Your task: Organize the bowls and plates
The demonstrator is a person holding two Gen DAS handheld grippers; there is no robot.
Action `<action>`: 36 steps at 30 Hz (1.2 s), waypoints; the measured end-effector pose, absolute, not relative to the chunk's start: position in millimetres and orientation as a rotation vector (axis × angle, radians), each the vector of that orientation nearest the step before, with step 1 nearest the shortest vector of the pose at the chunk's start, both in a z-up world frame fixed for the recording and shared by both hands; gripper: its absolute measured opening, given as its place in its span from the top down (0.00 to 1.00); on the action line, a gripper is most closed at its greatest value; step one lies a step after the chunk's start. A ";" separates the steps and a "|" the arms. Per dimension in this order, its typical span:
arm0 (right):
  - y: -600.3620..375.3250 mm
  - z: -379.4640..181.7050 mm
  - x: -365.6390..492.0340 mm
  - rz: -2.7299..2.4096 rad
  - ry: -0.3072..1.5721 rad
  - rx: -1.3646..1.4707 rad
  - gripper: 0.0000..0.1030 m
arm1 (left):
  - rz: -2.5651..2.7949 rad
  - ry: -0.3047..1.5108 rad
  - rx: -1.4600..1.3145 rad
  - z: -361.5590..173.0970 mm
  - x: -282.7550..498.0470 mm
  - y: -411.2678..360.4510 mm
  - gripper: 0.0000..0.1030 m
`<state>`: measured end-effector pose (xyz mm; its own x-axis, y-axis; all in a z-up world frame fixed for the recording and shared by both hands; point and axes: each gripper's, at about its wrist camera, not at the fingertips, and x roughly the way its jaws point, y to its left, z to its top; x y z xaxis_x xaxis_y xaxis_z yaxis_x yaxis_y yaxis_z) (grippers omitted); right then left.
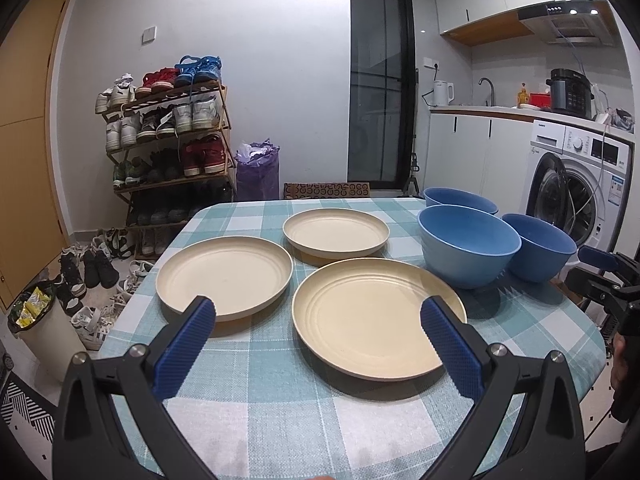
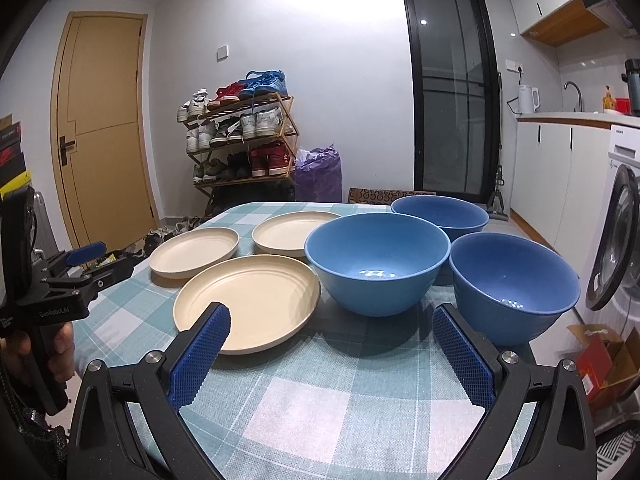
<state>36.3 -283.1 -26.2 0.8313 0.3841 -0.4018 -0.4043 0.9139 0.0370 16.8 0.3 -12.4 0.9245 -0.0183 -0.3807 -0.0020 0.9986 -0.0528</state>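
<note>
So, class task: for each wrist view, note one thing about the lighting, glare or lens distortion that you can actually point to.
Left wrist view: the ceiling light blows the wall out to white at top centre, and the door bows with the fisheye. Right wrist view: bright glints sit inside the nearest blue bowls, which cast soft shadows on the checked tablecloth; dark vignetting fills the corners.

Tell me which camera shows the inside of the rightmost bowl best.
The right wrist view: the rightmost bowl is close, and its inner bottom with glints is visible. In the left wrist view, the same bowl is farther off, partly behind another bowl, its inside mostly hidden.
</note>
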 end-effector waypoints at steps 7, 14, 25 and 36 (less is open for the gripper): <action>-282.3 -15.3 44.6 0.436 0.428 -0.041 0.00 | 0.003 0.386 -0.047 -5.1 27.4 4.9 0.00; -277.8 -0.1 58.5 0.459 0.449 -0.020 0.00 | -0.009 0.386 -0.056 10.3 38.3 6.0 0.00; -276.0 33.1 80.1 0.456 0.422 -0.048 0.00 | 0.007 0.424 -0.064 30.4 67.6 17.9 0.00; -274.4 64.4 114.0 0.455 0.427 -0.067 0.00 | 0.009 0.453 -0.080 43.1 99.2 21.8 0.00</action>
